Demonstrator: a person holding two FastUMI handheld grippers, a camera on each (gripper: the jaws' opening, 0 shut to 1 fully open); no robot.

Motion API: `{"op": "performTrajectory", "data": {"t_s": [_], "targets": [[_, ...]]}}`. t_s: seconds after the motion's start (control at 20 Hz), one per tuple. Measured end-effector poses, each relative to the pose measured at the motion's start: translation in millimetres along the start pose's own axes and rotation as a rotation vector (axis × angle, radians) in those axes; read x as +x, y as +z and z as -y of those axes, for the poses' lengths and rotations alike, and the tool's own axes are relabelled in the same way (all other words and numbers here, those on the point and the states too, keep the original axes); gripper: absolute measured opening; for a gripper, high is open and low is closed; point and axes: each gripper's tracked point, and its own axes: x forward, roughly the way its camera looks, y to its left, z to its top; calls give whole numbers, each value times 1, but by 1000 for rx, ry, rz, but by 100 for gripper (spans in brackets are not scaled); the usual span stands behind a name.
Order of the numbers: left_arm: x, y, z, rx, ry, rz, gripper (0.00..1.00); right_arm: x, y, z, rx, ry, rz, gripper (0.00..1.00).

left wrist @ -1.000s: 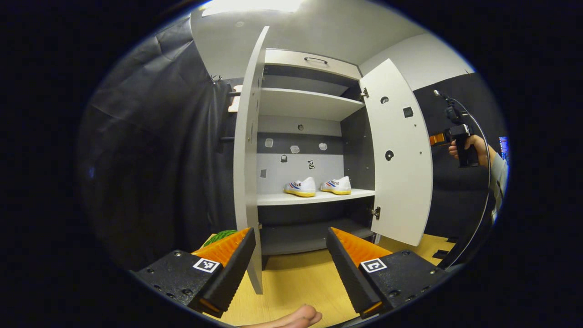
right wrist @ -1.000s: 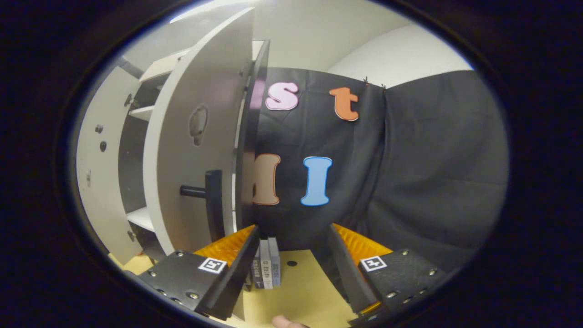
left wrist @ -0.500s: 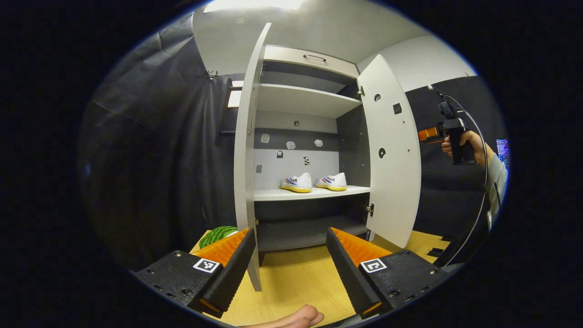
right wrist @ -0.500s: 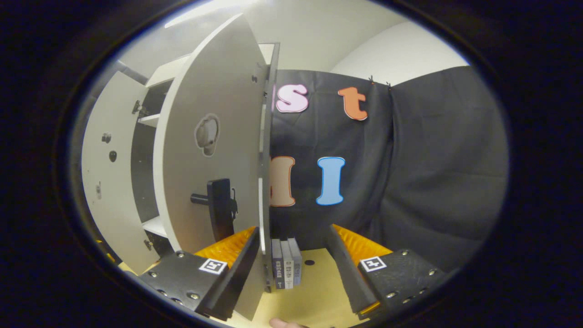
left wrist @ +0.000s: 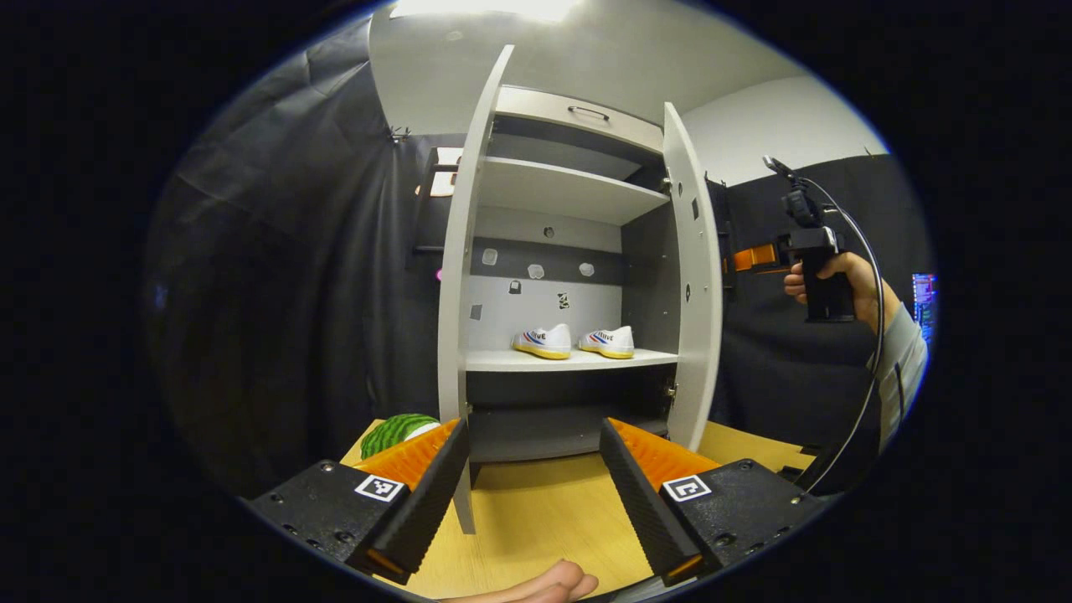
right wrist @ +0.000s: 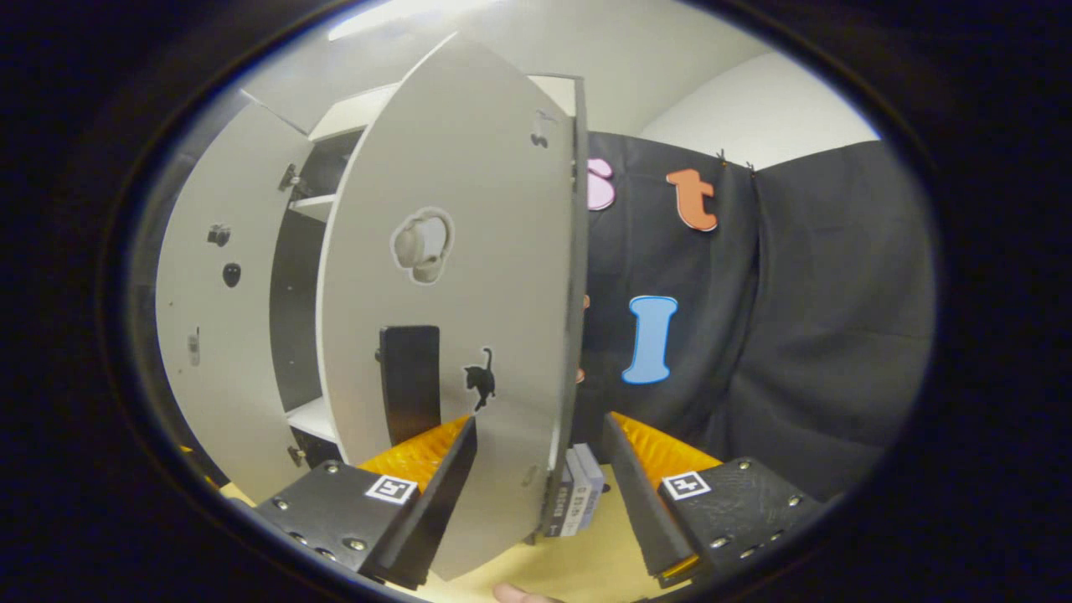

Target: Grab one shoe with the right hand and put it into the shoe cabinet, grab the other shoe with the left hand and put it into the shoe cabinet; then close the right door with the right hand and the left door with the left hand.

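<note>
Shoes (left wrist: 573,341), 2 of them, sit side by side on the middle shelf (left wrist: 569,360) of the shoe cabinet (left wrist: 578,126). Right door (right wrist: 469,318) stands partly swung in front of that shelf, with the right gripper (right wrist: 536,494), fingers apart, at its outer face near the black handle (right wrist: 409,381). Left door (left wrist: 459,310) stands edge-on before the left gripper (left wrist: 532,486), whose fingers are spread and hold nothing. A watermelon (left wrist: 394,431) lies on the wooden table (left wrist: 536,519) left of the cabinet.
</note>
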Motion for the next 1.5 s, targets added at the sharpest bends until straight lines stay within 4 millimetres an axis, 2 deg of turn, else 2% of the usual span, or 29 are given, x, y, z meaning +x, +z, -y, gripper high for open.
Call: {"op": "performTrajectory", "data": {"t_s": [0.15, 0.2, 0.3, 0.4, 0.65, 0.8, 0.9, 0.95, 1.0, 1.1, 1.2, 1.25, 1.4, 1.5], "targets": [[-1, 0, 0, 8, 7, -3, 96, 14, -9, -50, -11, 48, -10, 93], [-2, -1, -1, 9, 8, -5, 96, 14, -13, -58, -22, 45, -8, 92], [-1, -1, 0, 11, 14, 2, 96, 7, -10, -54, -45, -10, 33, 94], [-1, 1, -1, 11, 27, 9, 96, -7, -12, -59, -55, -11, 58, 97], [-4, 3, 0, -19, 37, 14, 96, -58, -58, -52, -54, -39, -12, 98], [-6, 5, -3, 3, 49, 29, 96, -97, -95, -51, 13, -31, -49, 98], [-8, 9, -5, 20, 59, 33, 96, -122, -112, -58, 41, -9, -39, 98], [-10, 12, -8, 26, 64, 35, 96, -141, -119, -59, 52, -14, -27, 98], [-11, 15, -14, 29, 75, 39, 93, -148, -128, -56, 60, -14, -17, 98], [-13, 16, -25, 35, 112, 33, 96, -171, -144, -56, 85, -18, 0, 98], [-18, 22, -48, 64, 177, 26, 94, -186, -162, -51, 114, -45, 3, 98], [-20, 29, -60, 66, 208, 31, 97, -200, -171, -47, 116, -62, 1, 98], [-22, 44, -96, 100, 287, 17, 97, -212, -184, -38, 112, -90, 10, 98], [-23, 56, -110, 101, 311, 32, 97, -213, -189, -44, 102, -60, 19, 98]]}}
